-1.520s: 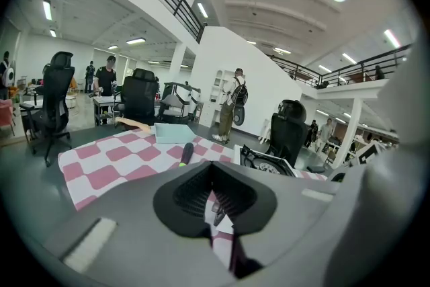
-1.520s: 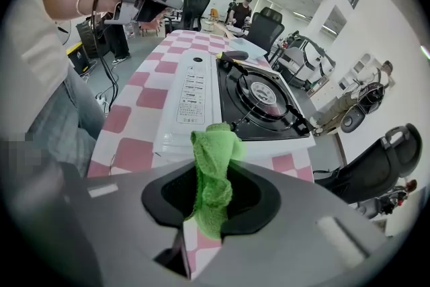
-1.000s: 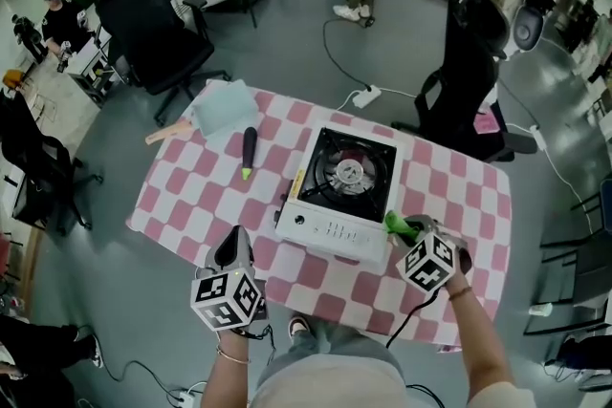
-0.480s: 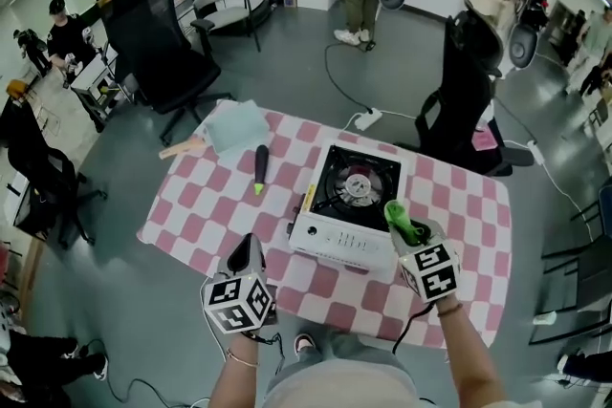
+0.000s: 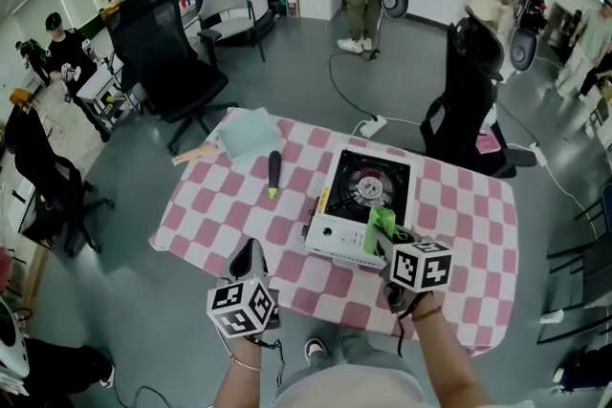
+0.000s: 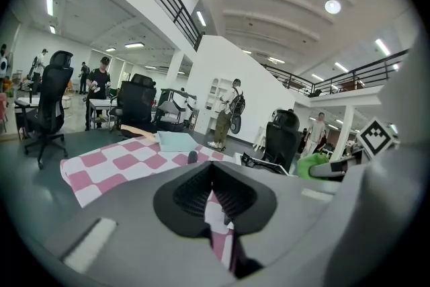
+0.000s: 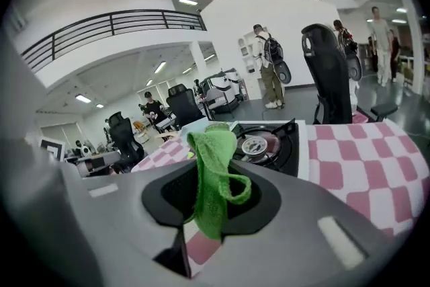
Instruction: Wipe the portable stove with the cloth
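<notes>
Now farther left at the portable stove (image 5: 360,191), right gripper (image 5: 386,242) pinching cloth (image 5: 382,221); left gripper (image 5: 250,251) closed, empty.

Right hand-held gripper (image 7: 209,203) jaws pinched on green cloth (image 7: 213,158), cloth bunched and sticking up between the pads. Portable stove (image 7: 272,144) just beyond, burner visible. Pink-white checked counter (image 7: 366,161) to the right. Black chair (image 7: 329,77) and a person (image 7: 269,70) behind.

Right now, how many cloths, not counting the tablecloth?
2. A green mesh cloth pinched in the right gripper; a pale blue folded cloth at the table's far left corner. None seems hidden.
</notes>
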